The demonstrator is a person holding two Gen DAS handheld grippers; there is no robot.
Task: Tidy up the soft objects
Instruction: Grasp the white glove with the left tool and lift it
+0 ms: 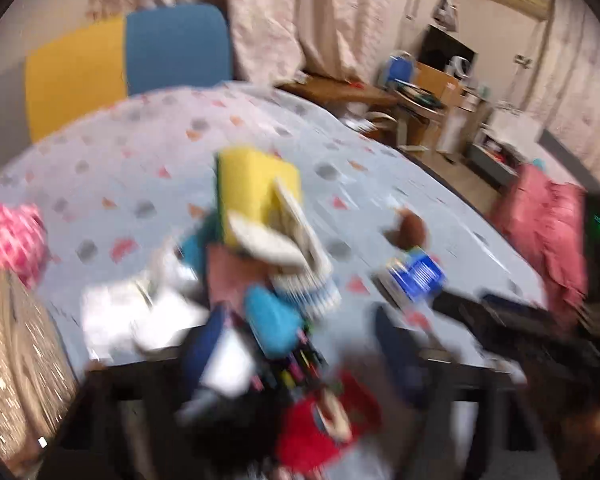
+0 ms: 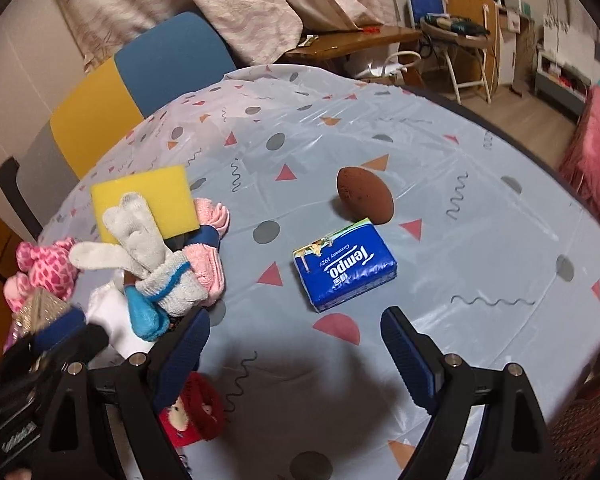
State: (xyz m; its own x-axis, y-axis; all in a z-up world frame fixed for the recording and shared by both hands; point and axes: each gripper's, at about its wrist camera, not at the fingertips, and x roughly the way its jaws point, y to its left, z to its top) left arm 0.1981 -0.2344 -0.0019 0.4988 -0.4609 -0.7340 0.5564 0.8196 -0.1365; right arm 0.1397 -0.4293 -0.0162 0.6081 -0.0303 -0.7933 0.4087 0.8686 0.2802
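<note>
A pile of soft things lies at the table's left: a yellow sponge (image 2: 146, 204), grey-white socks (image 2: 140, 248), a pink cloth (image 2: 212, 240) and a blue sock end (image 2: 146, 316). A blue tissue pack (image 2: 346, 268) and a brown egg-shaped sponge (image 2: 364, 196) lie apart in the middle. My right gripper (image 2: 296, 356) is open and empty, just short of the tissue pack. The left wrist view is blurred. There my left gripper (image 1: 300, 352) stands with its fingers wide apart around the near end of the pile, above a red plush (image 1: 328, 420). I see it gripping nothing.
A pink plush (image 2: 48, 268) and a glittery bag (image 2: 36, 308) sit at the table's left edge. A blue and yellow chair (image 2: 140, 72) stands behind the patterned tablecloth (image 2: 460, 240). Pink fluffy fabric (image 2: 592, 152) hangs off to the right. A wooden desk (image 2: 352, 40) stands further back.
</note>
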